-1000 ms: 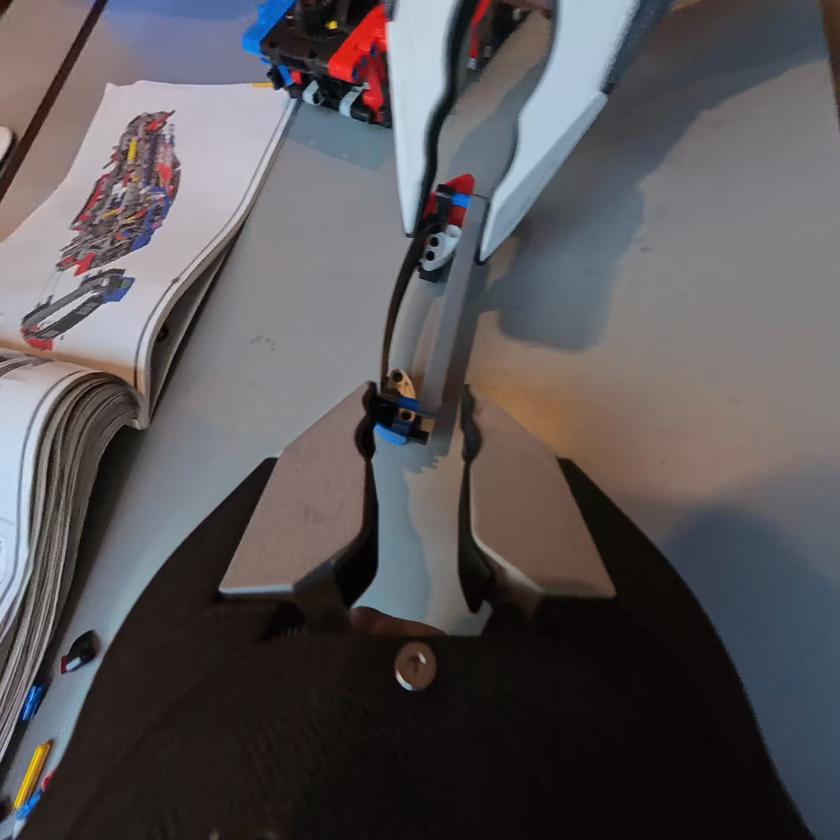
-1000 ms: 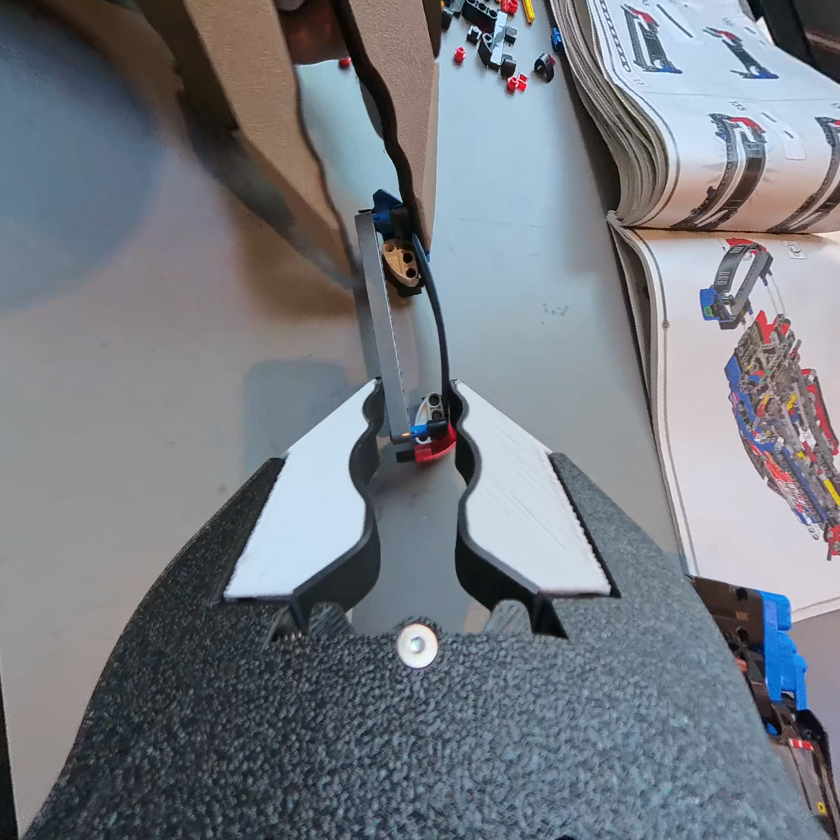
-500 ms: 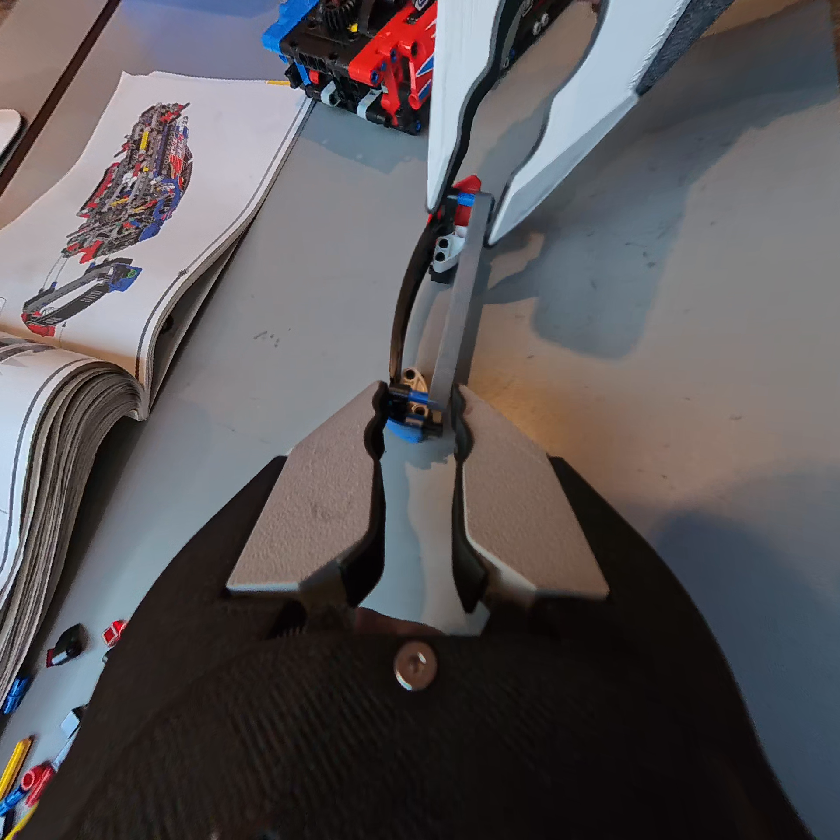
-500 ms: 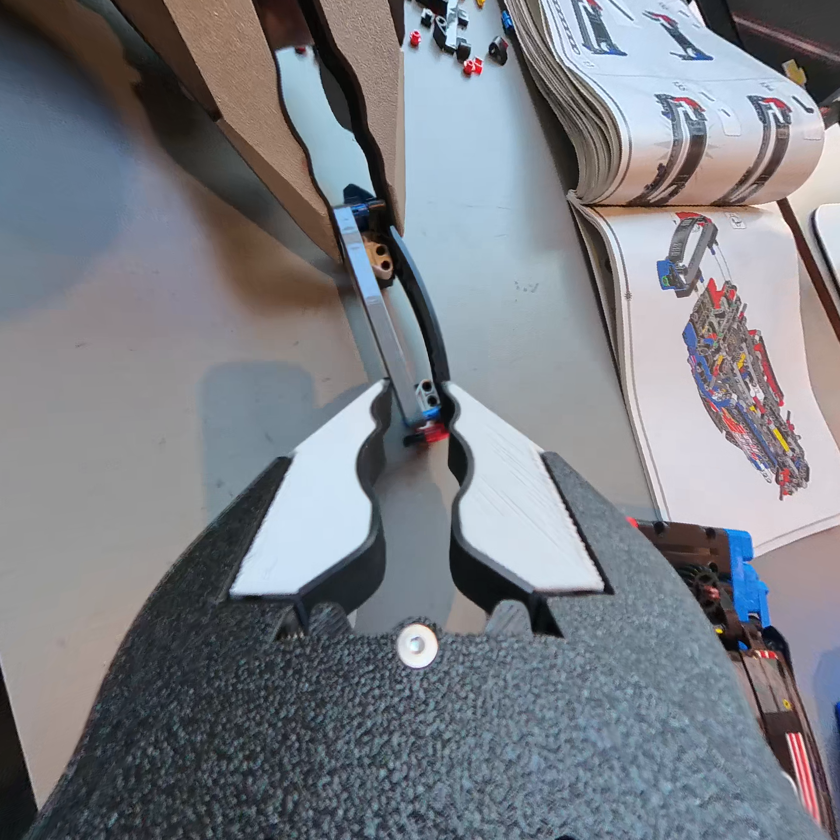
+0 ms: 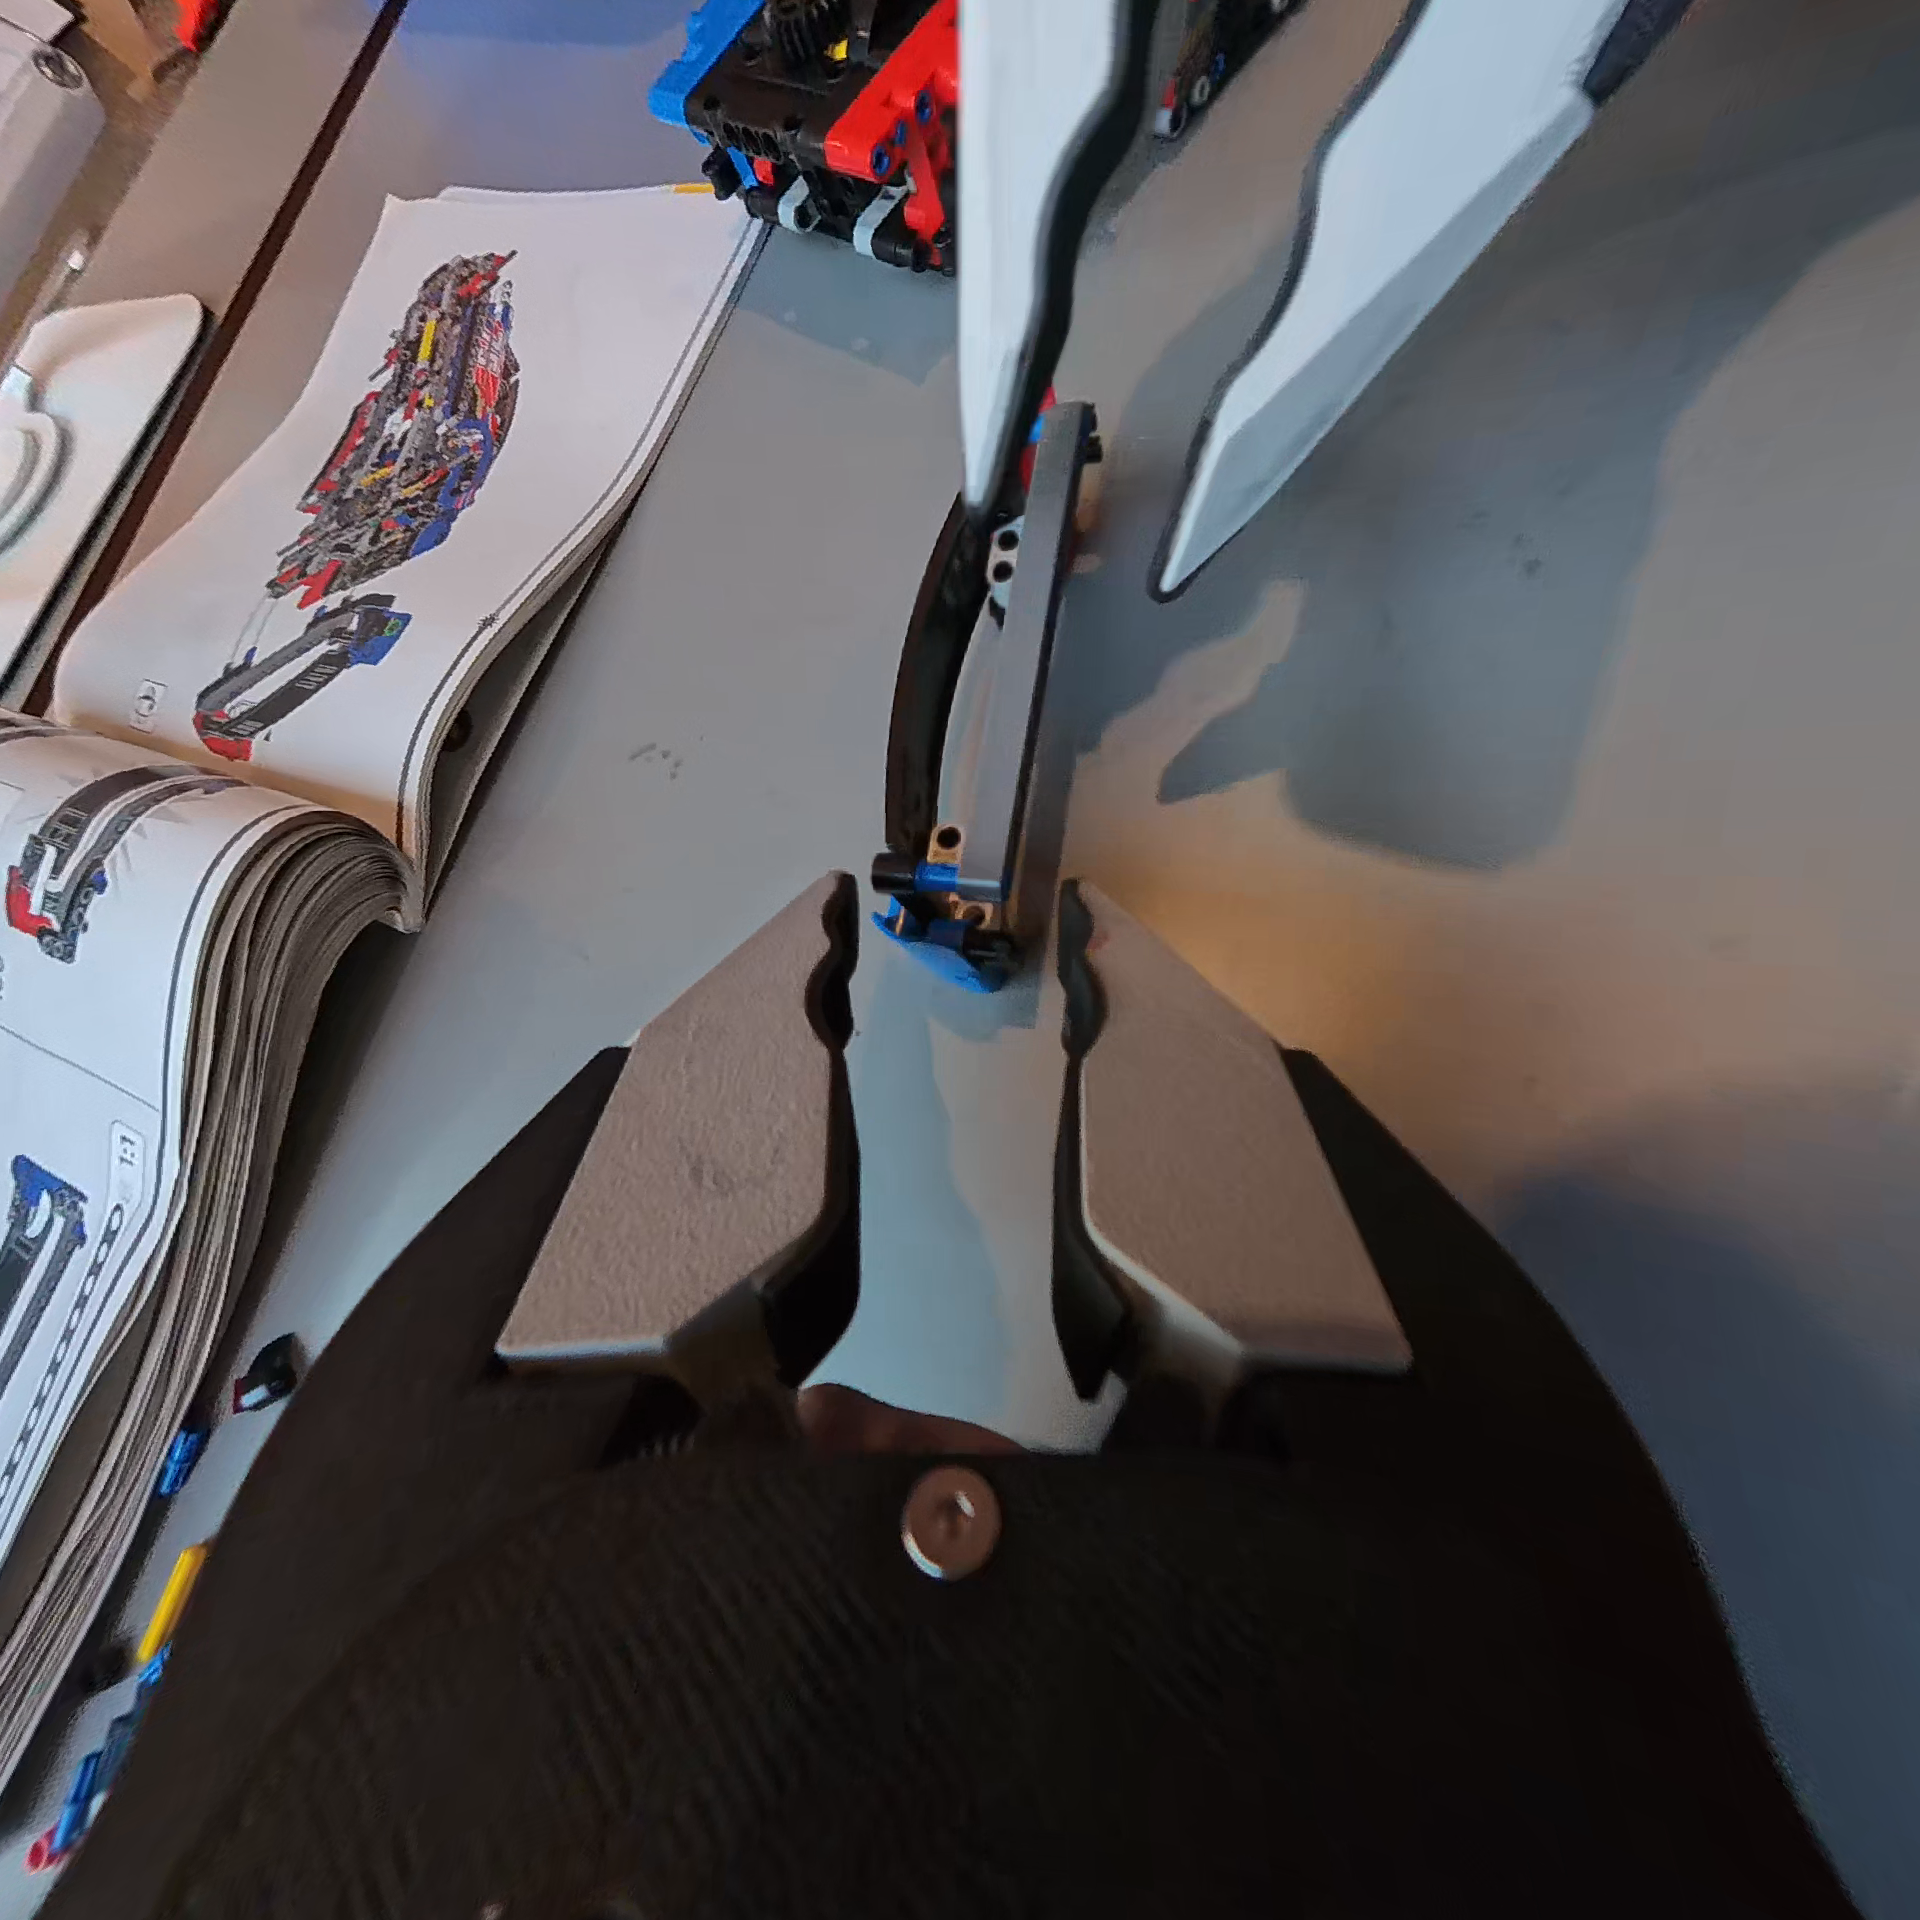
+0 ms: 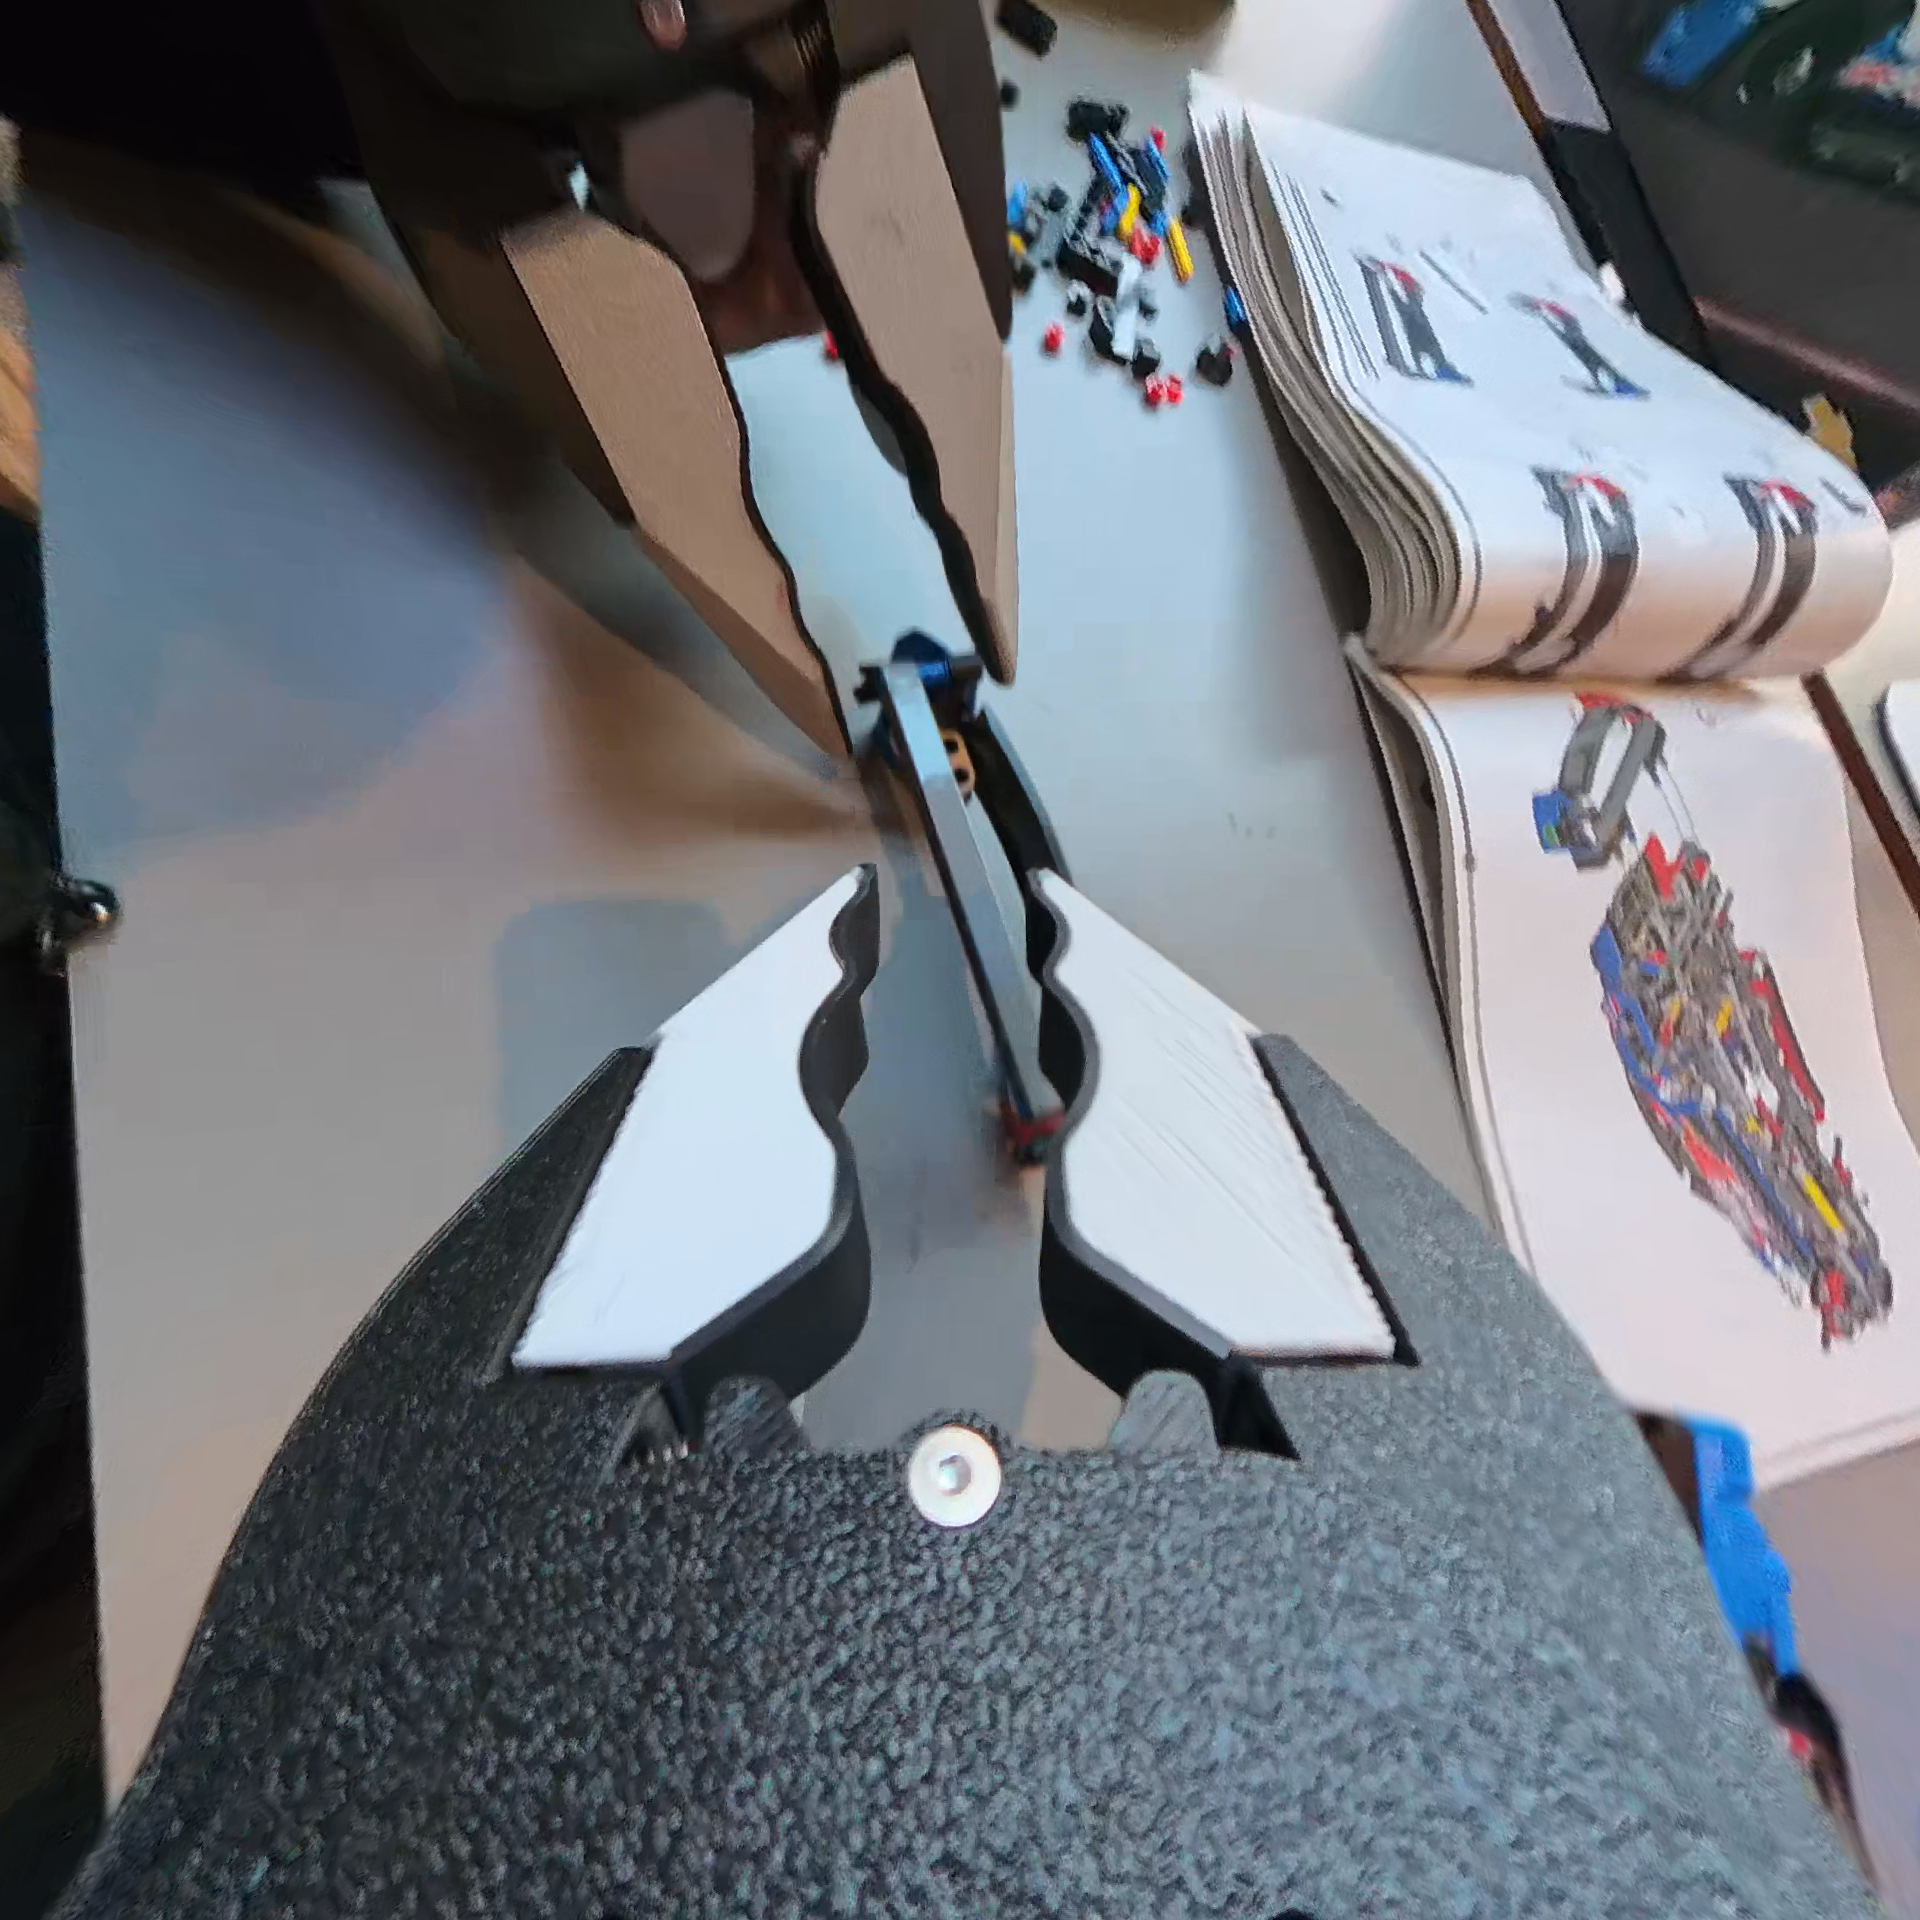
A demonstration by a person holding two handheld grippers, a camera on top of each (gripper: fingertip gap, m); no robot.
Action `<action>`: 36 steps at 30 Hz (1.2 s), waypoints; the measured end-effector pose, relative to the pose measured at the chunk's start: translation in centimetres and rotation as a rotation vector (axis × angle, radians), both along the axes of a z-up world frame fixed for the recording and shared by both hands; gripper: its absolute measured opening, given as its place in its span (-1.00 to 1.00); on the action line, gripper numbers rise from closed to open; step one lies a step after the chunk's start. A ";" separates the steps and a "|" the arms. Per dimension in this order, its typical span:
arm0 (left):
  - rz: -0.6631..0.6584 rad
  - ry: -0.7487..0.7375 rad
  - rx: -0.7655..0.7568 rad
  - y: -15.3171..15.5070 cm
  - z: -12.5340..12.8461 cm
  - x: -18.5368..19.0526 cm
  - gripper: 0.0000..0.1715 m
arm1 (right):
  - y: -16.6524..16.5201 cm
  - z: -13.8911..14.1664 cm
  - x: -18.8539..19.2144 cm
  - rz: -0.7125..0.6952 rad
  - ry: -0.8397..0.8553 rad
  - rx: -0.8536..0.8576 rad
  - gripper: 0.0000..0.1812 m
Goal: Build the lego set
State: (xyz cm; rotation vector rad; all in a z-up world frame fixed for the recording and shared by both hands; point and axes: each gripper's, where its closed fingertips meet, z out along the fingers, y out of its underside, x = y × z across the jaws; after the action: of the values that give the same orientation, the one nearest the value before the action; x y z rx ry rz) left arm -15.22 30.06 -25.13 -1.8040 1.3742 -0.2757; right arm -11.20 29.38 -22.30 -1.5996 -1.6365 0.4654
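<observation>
left wrist view is showing my left gripper standing open, its tan fingers spread to either side of the blue end of the lego piece and not clamping it. across from it my right gripper is open too; in its own view the piece is running along the inside of its right white finger, but i am not able to tell whether they are touching. the piece's red end is sitting deep between those fingers, partly hidden and blurred.

the piece is lying on the grey table between the two grippers: a long dark grey beam with a thin black curved strip bowing out beside it, a blue block and a tan connector at the left gripper's end, red at the other.

an open manual is lying off to the side, its near pages cut off. the big model is cropped at the frame's top edge. loose bricks are scattered beyond, too blurred to sort.
</observation>
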 end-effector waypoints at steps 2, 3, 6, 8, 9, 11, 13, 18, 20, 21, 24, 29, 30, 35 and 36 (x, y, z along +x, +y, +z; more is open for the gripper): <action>-0.004 0.001 0.011 -0.1 -0.2 -0.2 -0.60 | 0.6 0.3 -1.4 0.056 0.004 0.024 -0.71; 0.004 0.005 0.006 -0.1 -0.5 -0.5 -0.59 | 0.7 0.1 -2.1 0.090 -0.012 0.026 -0.69; 0.013 0.015 0.008 0.0 -1.0 -1.1 -0.62 | 0.9 -0.8 -3.9 0.203 -0.066 0.039 -0.61; 0.008 -0.004 0.007 0.0 -1.1 -1.1 -0.73 | 1.0 -1.4 -4.7 0.259 -0.100 0.024 -0.59; 0.008 -0.002 0.000 0.0 -1.2 -1.1 -0.76 | 1.0 -1.6 -4.9 0.282 -0.110 0.021 -0.62; 0.008 -0.004 0.011 0.2 -1.1 -1.1 -0.77 | 0.9 -1.9 -5.2 0.327 -0.130 0.031 -0.72; 0.009 -0.005 0.012 0.3 -1.1 -1.1 -0.77 | 0.9 -2.0 -5.3 0.353 -0.141 0.045 -0.72; -0.003 0.000 0.021 0.4 -1.1 -1.1 -0.78 | 0.9 -2.0 -5.3 0.394 -0.132 0.041 -0.72; -0.010 0.005 0.028 0.4 -1.2 -1.1 -0.81 | 0.9 -2.0 -5.2 0.409 -0.144 0.041 -0.70; -0.010 0.007 0.031 0.5 -1.2 -1.1 -0.82 | 0.9 -2.0 -5.1 0.424 -0.152 0.038 -0.68; -0.006 0.010 0.035 0.5 -1.2 -1.1 -0.82 | 1.0 -1.7 -5.1 0.443 -0.163 0.034 -0.69; 0.002 0.009 0.034 0.7 -1.2 -1.2 -0.84 | 1.1 -1.8 -5.2 0.447 -0.169 -0.013 -0.70; 0.007 0.012 0.040 0.8 -1.2 -1.3 -0.89 | 1.3 -1.8 -5.1 0.440 -0.170 -0.018 -0.68; 0.017 0.023 0.052 0.9 -1.2 -1.5 -1.00 | 1.4 -1.9 -5.0 0.418 -0.169 -0.048 -0.68; 0.019 0.026 0.050 1.0 -1.3 -1.5 -1.00 | 1.5 -1.8 -5.0 0.406 -0.168 -0.044 -0.68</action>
State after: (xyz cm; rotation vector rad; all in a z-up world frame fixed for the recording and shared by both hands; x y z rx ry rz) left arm -16.73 31.03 -26.42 -1.7839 1.3698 -0.2061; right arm -16.22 30.89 -24.14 -1.3649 -2.1051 0.5884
